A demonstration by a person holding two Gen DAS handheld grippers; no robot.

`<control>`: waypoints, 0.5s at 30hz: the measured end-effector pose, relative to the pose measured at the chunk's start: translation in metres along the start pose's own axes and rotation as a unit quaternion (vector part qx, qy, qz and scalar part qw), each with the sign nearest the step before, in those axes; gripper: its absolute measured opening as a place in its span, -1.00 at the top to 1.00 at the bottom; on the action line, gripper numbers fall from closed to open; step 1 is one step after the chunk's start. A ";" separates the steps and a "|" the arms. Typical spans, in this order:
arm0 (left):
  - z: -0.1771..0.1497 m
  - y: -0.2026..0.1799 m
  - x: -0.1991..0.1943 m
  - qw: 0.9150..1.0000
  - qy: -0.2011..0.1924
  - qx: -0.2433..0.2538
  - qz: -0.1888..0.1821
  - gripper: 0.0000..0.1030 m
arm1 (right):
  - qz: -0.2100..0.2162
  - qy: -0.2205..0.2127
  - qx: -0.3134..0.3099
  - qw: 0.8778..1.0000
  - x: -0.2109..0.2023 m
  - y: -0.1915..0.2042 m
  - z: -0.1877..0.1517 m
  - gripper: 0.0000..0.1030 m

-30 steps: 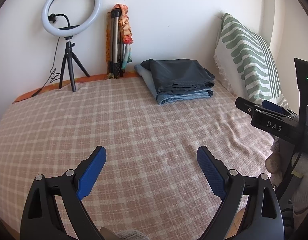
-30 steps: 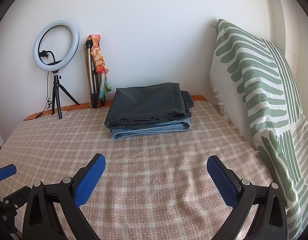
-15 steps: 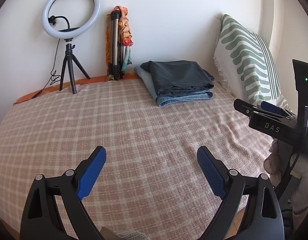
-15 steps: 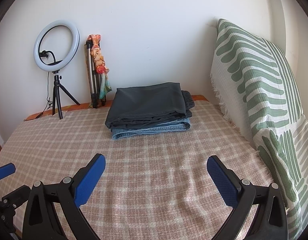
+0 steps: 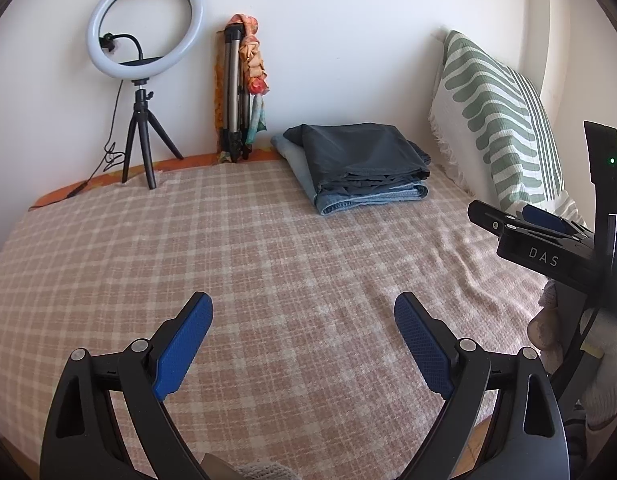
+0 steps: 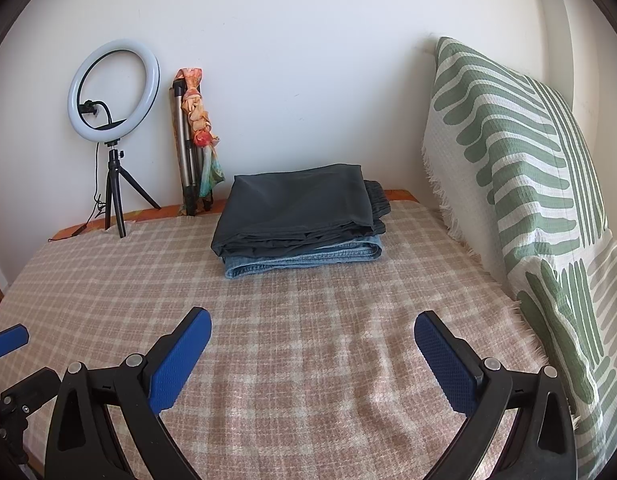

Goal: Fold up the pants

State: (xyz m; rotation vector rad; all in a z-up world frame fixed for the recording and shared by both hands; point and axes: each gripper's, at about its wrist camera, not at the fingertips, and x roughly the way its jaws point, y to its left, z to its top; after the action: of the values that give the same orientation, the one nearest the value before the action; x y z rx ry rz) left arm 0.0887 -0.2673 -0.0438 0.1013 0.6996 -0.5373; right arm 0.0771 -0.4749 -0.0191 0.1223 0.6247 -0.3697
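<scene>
From the left wrist, the left gripper [image 5: 303,312] is hanging released and empty over the plaid blanket [image 5: 248,248] with folded dark pants [image 5: 360,152] sitting at one o'clock, while from the right wrist the right gripper [image 6: 312,334] is gaping empty, pants [image 6: 296,200] lying at twelve o'clock atop folded jeans [image 6: 304,258].

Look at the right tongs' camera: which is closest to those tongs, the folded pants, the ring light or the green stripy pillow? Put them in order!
From the right tongs:
1. Green stripy pillow, close by on the right.
2. Folded pants, straight ahead, mid-bed.
3. Ring light, far left, by the wall.
</scene>
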 end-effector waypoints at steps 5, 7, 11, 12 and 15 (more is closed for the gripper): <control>0.000 0.000 0.000 1.000 -0.001 0.000 0.000 -0.80 | 0.000 0.000 -0.002 1.000 0.001 -0.001 0.000 -1.00; 0.000 0.000 -0.001 1.000 -0.001 0.000 0.000 -0.80 | -0.001 0.000 -0.002 1.000 0.002 0.000 0.000 -1.00; 0.000 0.000 -0.001 1.000 -0.001 0.000 0.001 -0.80 | -0.001 0.001 -0.002 1.000 0.002 0.001 -0.001 -1.00; 0.000 0.000 -0.001 1.000 -0.001 0.000 0.000 -0.80 | -0.001 0.001 -0.002 1.000 0.003 0.001 -0.001 -1.00; 0.001 0.000 -0.001 1.000 -0.001 0.001 0.000 -0.80 | -0.001 0.001 -0.003 1.000 0.003 0.003 -0.001 -1.00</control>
State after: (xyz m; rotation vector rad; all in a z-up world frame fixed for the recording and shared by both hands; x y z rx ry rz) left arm 0.0883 -0.2666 -0.0425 0.1017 0.6966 -0.5377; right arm 0.0797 -0.4732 -0.0217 0.1157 0.6284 -0.3688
